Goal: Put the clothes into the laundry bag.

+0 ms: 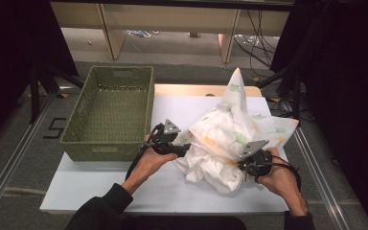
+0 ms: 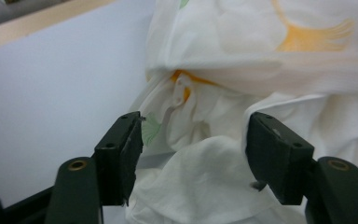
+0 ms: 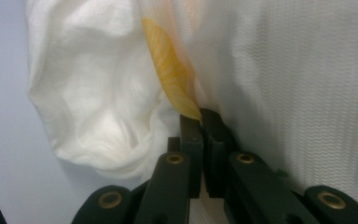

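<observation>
Our right gripper [image 3: 200, 122] is clamped on the crumpled cloth [image 1: 230, 139]; our left gripper [image 2: 193, 149], jaws apart, must next close on a fold.

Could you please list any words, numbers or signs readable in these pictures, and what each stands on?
"5": a black figure marked on the grey floor left of the green basket.
No writing is legible on the patterned cloth, the white table or the grippers.
</observation>
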The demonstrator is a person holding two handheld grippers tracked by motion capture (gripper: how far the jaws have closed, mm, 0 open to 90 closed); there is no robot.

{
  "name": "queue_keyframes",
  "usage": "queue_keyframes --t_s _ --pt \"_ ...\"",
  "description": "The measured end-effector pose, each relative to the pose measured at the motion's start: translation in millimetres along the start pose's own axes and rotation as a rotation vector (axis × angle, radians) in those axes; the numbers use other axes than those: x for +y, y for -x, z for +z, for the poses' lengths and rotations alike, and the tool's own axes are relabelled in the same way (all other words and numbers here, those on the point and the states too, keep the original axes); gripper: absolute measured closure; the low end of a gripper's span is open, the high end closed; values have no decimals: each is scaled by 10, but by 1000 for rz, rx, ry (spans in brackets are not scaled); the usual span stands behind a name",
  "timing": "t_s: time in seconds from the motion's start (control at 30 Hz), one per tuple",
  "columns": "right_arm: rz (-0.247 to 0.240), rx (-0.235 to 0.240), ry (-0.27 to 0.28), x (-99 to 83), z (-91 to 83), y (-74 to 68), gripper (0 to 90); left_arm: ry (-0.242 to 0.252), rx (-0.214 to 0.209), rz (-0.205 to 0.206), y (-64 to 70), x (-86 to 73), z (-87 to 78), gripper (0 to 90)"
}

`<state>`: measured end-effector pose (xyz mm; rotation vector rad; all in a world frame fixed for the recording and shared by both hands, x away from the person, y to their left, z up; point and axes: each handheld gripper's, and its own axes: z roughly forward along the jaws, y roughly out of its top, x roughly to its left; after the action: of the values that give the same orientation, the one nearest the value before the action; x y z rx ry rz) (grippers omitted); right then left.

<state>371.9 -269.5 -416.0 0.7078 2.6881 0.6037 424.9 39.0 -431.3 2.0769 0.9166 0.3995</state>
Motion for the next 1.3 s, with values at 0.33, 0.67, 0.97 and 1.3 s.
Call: queue_keyframes --t_s 0.33,0.67,0.97,1.3 --pt "-27 17 2 -5 -10 22 894 -56 137 37 -190 16 306 511" --pt "-17 3 7 8 -10 -5 894 -95 88 55 -264 -44 571 555" --pt "-44 67 83 56 -14 -62 892 -34 -85 120 -59 -167 259 877" --pt "-40 -52 136 274 268 -160 895 -52 -153 158 51 -428 -91 878"
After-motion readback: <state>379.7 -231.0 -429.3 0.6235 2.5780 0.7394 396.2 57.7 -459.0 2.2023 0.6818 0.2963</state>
